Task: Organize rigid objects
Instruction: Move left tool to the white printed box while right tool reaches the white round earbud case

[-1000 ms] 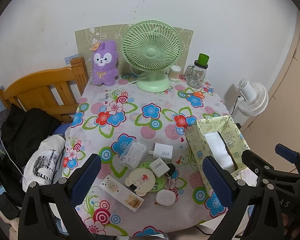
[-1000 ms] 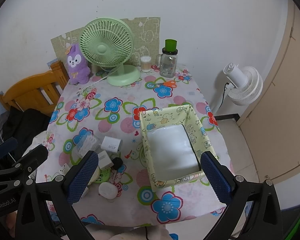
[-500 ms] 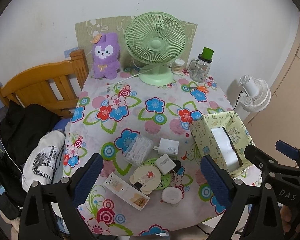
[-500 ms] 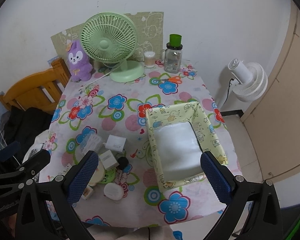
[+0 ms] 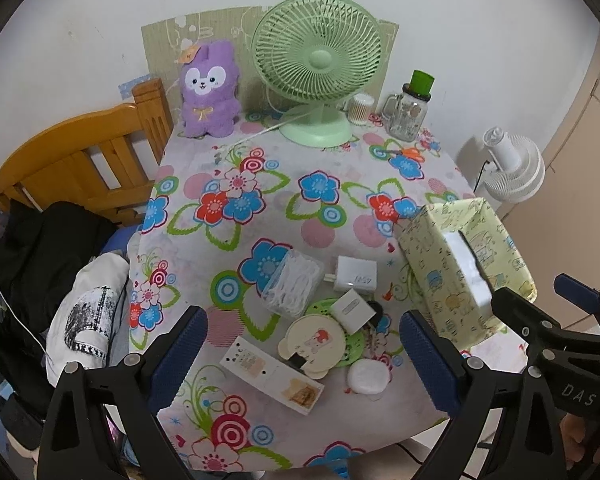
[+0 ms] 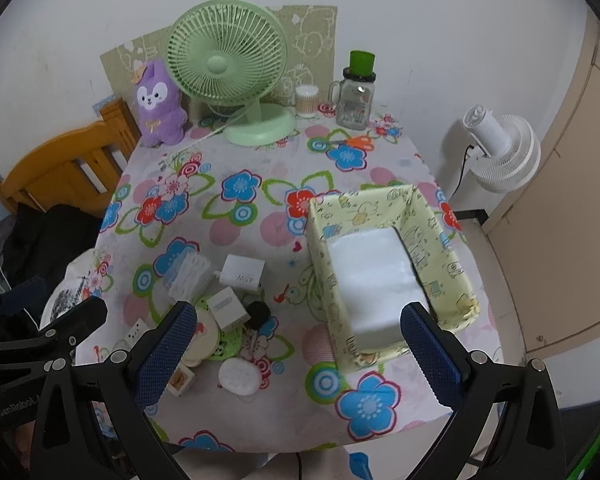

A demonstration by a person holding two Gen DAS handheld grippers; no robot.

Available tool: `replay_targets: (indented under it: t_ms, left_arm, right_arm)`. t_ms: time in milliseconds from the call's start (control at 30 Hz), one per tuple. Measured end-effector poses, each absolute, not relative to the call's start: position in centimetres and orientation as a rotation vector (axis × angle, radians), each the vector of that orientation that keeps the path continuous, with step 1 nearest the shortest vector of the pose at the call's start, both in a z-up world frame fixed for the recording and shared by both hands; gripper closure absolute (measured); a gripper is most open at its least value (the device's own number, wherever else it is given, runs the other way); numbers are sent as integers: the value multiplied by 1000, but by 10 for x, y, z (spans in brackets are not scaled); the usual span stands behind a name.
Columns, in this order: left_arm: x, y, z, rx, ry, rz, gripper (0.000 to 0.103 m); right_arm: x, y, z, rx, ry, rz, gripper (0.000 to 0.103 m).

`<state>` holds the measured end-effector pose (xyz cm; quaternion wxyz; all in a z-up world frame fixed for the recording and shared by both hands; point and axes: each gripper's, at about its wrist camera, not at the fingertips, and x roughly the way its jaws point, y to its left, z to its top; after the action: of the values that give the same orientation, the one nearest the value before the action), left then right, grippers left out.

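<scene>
A heap of small items lies near the front of the flowered table: a white 45W charger (image 5: 356, 274) (image 6: 242, 273), a smaller white adapter (image 5: 353, 311) (image 6: 228, 307), a clear box of white floss picks (image 5: 292, 288) (image 6: 188, 274), a round cream mirror (image 5: 313, 342), a green disc (image 5: 352, 350), a long white strip (image 5: 272, 375) and a white oval case (image 5: 368, 376) (image 6: 239, 376). A yellow patterned box (image 6: 320, 236) (image 5: 432, 264) with a white liner stands to their right. My left gripper (image 5: 302, 360) and right gripper (image 6: 298, 354) are open, empty, held above the front edge.
At the back stand a green fan (image 5: 318, 72), a purple plush rabbit (image 5: 208, 88), a cotton-swab jar (image 5: 360, 109) and a glass mug jar with a green lid (image 5: 410, 112). Orange scissors (image 6: 354, 142) lie nearby. A wooden bedframe (image 5: 76, 160) is left, a white fan (image 6: 500, 148) right.
Both grippers have pulled back and risen slightly, so the table sits lower and smaller in both views. Nothing on the table has moved.
</scene>
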<state>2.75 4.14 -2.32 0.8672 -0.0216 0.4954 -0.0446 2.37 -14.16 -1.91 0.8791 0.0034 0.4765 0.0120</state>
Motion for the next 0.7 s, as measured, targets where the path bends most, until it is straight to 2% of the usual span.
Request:
replay_targets:
  t_ms: [700]
  left_arm:
    - [36, 86, -92, -23, 1181, -98, 6]
  right_arm:
    - [25, -94, -83, 17, 1109, -2, 2]
